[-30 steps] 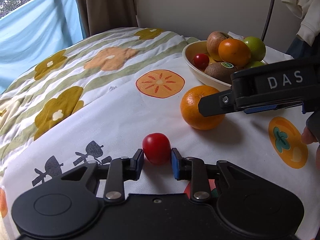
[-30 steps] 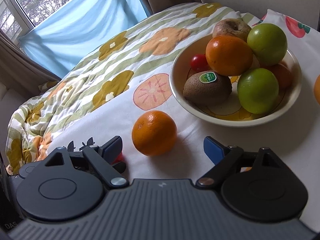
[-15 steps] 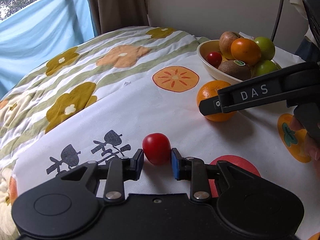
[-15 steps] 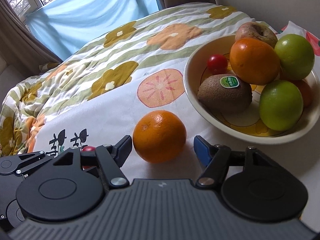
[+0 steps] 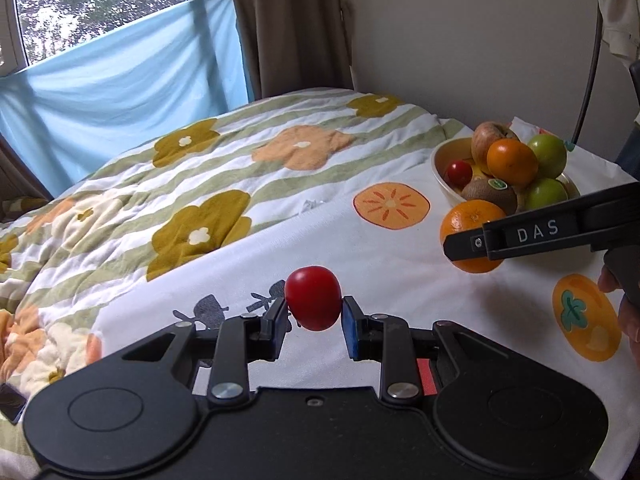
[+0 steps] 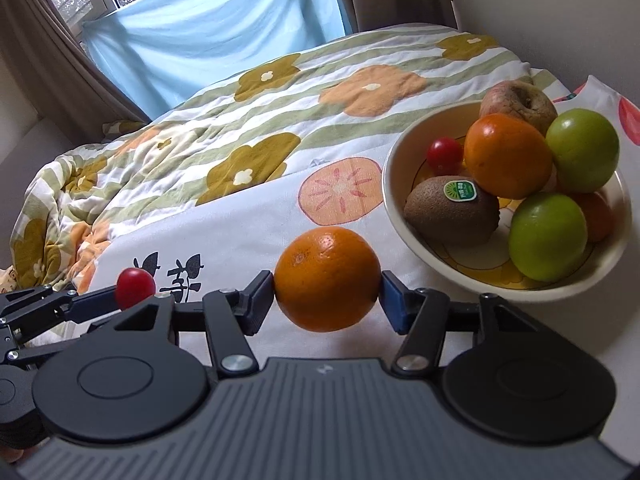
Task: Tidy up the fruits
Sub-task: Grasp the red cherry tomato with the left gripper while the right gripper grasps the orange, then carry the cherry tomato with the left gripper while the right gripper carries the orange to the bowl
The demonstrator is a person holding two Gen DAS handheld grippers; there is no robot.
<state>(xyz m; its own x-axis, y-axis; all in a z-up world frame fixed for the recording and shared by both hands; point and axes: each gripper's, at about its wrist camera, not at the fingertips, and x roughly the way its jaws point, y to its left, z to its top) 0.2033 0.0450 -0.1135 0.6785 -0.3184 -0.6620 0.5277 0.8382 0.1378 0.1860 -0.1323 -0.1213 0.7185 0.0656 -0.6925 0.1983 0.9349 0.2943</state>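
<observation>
My left gripper (image 5: 314, 314) is shut on a small red tomato (image 5: 313, 298) and holds it just above the white printed cloth (image 5: 380, 264). In the right wrist view, my right gripper (image 6: 326, 294) has its jaws closing on an orange (image 6: 326, 276), with both blue pads touching its sides. The orange (image 5: 468, 216) rests on the cloth beside a cream bowl (image 6: 394, 184). The bowl holds a kiwi (image 6: 448, 216), another orange (image 6: 506, 156), green apples, a reddish apple and a small tomato (image 6: 444, 154). The held tomato (image 6: 135, 282) shows at the left of that view.
A flowered, striped quilt (image 5: 208, 184) covers the bed to the left and behind. A blue sheet (image 5: 120, 96) hangs under the window, with brown curtains beside it. A wall stands behind the bowl (image 5: 440, 160). A person's fingers (image 5: 628, 312) show at the right edge.
The left gripper has lifted the tomato off the cloth and drawn back from the bowl. The right gripper's jaws have closed in from wide apart until both pads touch the orange.
</observation>
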